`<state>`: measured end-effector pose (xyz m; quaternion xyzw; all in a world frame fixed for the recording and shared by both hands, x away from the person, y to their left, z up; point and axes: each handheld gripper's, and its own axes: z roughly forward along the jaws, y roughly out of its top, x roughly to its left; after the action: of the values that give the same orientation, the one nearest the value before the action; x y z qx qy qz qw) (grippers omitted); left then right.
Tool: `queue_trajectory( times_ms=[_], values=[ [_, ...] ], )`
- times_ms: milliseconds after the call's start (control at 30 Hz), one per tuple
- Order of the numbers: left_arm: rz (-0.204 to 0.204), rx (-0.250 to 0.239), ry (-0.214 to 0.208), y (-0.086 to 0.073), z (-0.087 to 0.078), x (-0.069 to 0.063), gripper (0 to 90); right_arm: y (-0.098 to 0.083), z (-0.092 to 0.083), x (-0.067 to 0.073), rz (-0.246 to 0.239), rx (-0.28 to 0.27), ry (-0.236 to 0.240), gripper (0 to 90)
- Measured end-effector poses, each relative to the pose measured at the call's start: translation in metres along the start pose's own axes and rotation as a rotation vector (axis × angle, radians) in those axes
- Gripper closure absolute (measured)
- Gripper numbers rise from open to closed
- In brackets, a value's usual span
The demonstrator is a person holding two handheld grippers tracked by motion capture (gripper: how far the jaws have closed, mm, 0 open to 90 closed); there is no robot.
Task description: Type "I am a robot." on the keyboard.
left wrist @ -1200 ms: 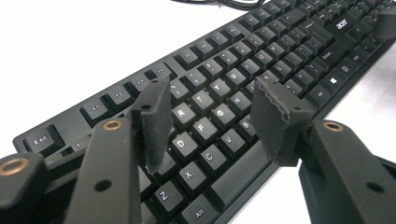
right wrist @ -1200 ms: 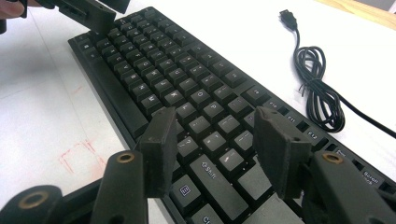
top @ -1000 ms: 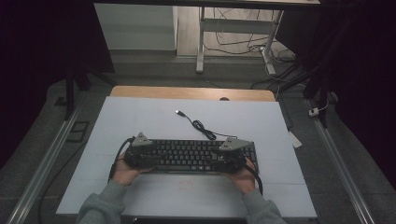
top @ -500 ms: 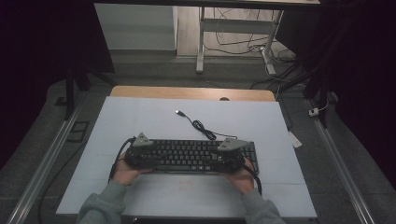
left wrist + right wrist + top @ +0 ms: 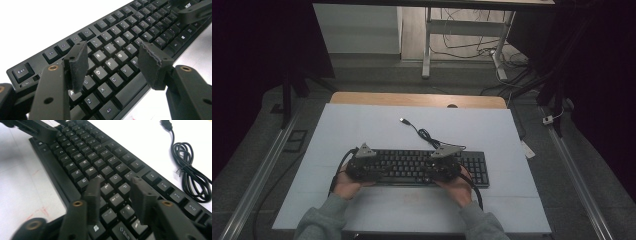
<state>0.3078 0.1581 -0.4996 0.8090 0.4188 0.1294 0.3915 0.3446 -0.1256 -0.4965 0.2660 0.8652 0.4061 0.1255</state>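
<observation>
Dim room, white table [image 5: 362,125]: I hover both hand-held grippers over keyboard [image 5: 412,165] near the front edge, left [image 5: 112,62] spread, right [image 5: 113,195] spread but just been closing, nothing pinched; right gripper view shows coiled cable [image 5: 192,180]; rear table free.

The person is wearing grey-green sleeves. Each hand's tongs, left tongs [image 5: 362,167] and right tongs [image 5: 446,167], are showing black bodies topped by grey three-cornered plates, black cables trailing back, brass-ringed screw holes, and rough, dark foam-like pads [image 5: 77,65].

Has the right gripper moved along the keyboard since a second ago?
Yes. The right gripper slid left along the keyboard, away from its number pad; its jaws have just been closing, nothing between them.
</observation>
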Motion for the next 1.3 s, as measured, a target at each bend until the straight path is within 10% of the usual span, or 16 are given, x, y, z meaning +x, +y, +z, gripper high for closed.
queue_trajectory(
  times_ms=[300, 1300],
  values=[
    [0.001, 0.010, 0.002, 0.000, 0.002, 0.001, 40.6, 0.011, 0.013, -0.006, 0.015, 0.023, -0.002, 89.3],
    [0.008, 0.019, 0.011, -0.002, 0.002, 0.001, 39.2, 0.018, 0.040, -0.003, 0.010, 0.059, -0.020, 89.6]
  ],
)
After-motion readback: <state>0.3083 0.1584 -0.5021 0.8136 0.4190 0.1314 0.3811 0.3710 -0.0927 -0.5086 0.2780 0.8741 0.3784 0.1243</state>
